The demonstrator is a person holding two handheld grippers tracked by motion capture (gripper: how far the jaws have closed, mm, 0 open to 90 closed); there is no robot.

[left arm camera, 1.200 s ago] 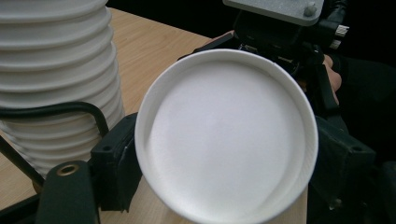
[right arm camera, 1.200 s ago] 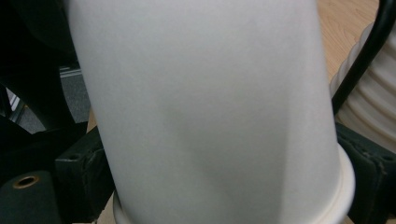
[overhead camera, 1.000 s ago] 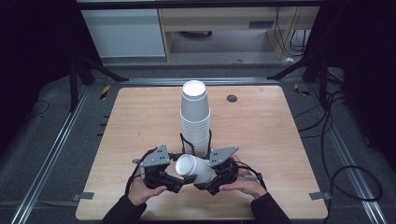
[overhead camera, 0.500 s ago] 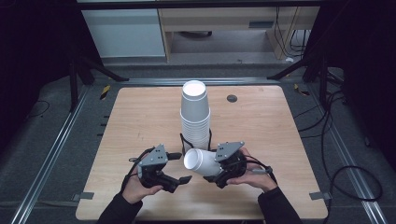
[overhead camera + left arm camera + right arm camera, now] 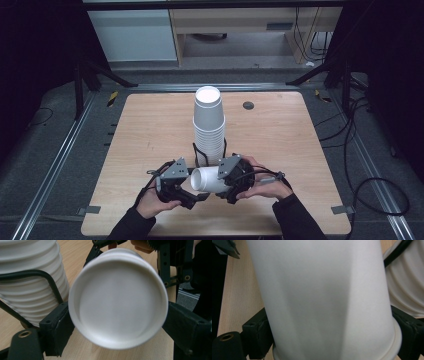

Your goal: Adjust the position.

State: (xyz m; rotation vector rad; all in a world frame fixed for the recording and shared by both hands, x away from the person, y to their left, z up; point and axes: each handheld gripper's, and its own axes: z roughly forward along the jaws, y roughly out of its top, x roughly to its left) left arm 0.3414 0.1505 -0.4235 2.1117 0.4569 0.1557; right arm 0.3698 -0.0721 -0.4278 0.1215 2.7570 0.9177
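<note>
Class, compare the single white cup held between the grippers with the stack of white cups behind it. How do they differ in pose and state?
The single cup lies on its side above the table; the stack of cups stands upside down on it. The single cup is gripped by the right gripper at its rim end; the stack stands ungripped inside a black wire holder. Both are plain white.
</note>
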